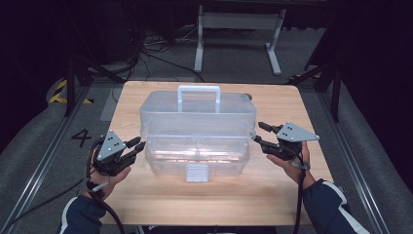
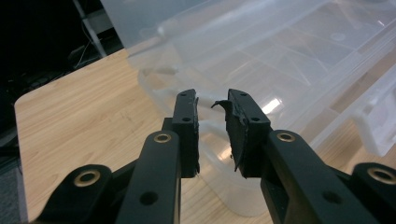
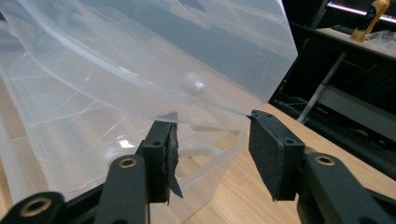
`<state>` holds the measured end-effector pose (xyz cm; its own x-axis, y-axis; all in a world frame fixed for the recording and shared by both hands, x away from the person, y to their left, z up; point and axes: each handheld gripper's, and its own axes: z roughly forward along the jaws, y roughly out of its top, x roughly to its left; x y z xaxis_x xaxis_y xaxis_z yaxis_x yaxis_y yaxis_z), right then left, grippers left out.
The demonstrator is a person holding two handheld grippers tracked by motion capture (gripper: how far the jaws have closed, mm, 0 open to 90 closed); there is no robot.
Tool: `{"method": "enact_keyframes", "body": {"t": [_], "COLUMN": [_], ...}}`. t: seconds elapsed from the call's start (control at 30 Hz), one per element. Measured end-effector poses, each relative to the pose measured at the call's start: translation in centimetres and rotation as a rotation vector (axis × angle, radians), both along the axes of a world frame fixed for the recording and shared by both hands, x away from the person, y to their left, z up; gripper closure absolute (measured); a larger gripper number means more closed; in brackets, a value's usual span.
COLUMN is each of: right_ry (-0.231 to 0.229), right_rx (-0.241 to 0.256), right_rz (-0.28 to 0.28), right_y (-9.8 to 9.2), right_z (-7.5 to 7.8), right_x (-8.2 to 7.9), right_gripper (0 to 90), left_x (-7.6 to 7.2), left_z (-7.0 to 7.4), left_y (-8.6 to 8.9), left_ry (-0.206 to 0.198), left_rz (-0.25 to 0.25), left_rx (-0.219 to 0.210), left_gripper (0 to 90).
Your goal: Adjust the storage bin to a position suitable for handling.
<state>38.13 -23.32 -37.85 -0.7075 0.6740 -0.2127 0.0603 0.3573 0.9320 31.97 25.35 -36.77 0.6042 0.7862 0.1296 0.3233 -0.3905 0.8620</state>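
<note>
High view: clear box (image 1: 197,134) sits mid-table between left gripper (image 1: 139,145) and right gripper (image 1: 259,132), flanked for a two-sided lid lift.
Left gripper view: jaws slightly apart, empty, box just ahead.
Right gripper view: jaws wide, lid edge (image 3: 210,109) between them, ungripped.

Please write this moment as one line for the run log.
left claw: open, at box left side | right claw: open, at lid's right edge | clear plastic box: on table, lid partly raised
</note>
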Motion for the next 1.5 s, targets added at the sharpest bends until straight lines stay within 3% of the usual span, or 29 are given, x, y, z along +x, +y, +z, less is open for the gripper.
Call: {"method": "enact_keyframes", "body": {"t": [0.17, 0.33, 0.47, 0.63, 0.73, 0.87, 1.1, 1.27, 1.3, 1.5], "right_ry": [-0.045, -0.096, -0.11, -0.116, -0.115, -0.136, -0.142, -0.157, -0.161, -0.163], "right_rx": [0.021, 0.021, 0.026, 0.044, 0.074, 0.079, 0.109, 0.132, 0.13, 0.117], "right_rz": [0.004, 0.003, -0.005, -0.019, -0.035, -0.056, -0.092, -0.129, -0.135, -0.162], "right_y": [0.3, 0.8, 0.9, 1.0, 1.2, 1.8, 2.1, 2.5, 2.6, 2.9], "right_z": [0.6, 1.0, 1.2, 1.5, 1.7, 2.1, 2.8, 3.5, 3.7, 4.5], "right_x": [-0.5, -1.0, -1.0, -0.8, -0.6, -0.5, 0.3, 1.2, 1.4, 2.1], "right_gripper": [55.4, 64.0, 66.1, 67.1, 68.4, 68.6, 70.0, 70.4, 70.8, 72.2], "left_x": [-0.6, -1.0, -1.4, -1.5, -1.6, -1.6, -1.6, -1.4, -1.6, -1.2], "left_z": [-0.5, -1.4, -2.6, -4.5, -5.9, -6.9, -8.3, -9.2, -9.4, -10.4], "left_y": [0.7, 1.2, 1.6, 1.9, 1.9, 2.3, 2.8, 3.0, 2.9, 2.6], "left_ry": [0.008, 0.026, 0.059, 0.108, 0.157, 0.209, 0.28, 0.317, 0.344, 0.352], "left_rz": [0.013, 0.016, 0.01, 0.01, 0.022, 0.019, -0.026, -0.035, -0.028, -0.029], "left_rx": [0.008, 0.027, 0.054, 0.111, 0.177, 0.165, 0.189, 0.163, 0.132, 0.154], "left_gripper": [72.4, 70.4, 68.6, 62.8, 59.9, 55.0, 45.6, 39.8, 36.6, 28.6]}}
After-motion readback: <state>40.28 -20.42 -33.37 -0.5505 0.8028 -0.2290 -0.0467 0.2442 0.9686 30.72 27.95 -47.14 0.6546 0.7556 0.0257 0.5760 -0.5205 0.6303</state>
